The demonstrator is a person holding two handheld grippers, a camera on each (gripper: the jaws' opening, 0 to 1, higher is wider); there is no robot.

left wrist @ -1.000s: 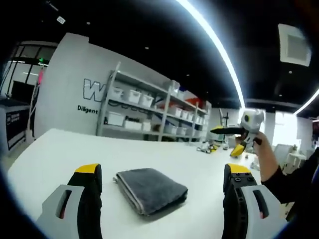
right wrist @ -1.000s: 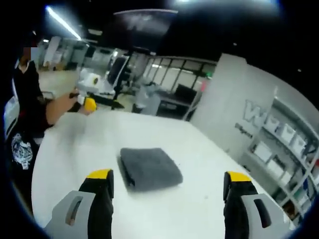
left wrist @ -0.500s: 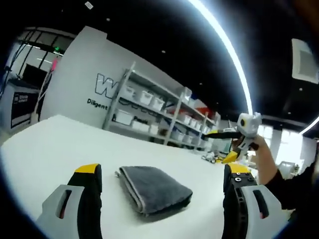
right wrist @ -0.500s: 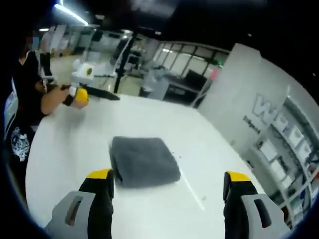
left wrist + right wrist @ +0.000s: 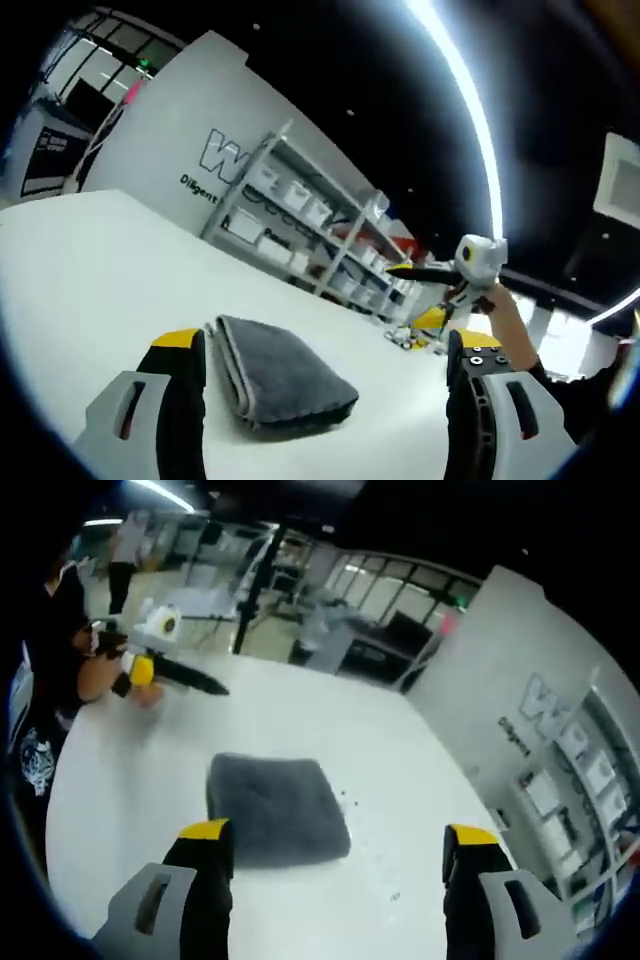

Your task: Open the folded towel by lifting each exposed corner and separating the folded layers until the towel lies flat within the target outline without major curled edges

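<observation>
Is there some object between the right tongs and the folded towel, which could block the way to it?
Nothing visible blocks the way. In the right gripper view the folded towel lies on the bare white table just ahead of the open right tongs. The left tongs hang off to the side, beyond the towel and apart from it.

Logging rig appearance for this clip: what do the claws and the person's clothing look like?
Each claw has two grey jaws with slotted sides, black inner faces and yellow tips: the left claw and the right claw match. Seen from across the table, each has a white housing, long black jaws and a yellow part. The person wears a black sleeve and a black top with a white print.
</observation>
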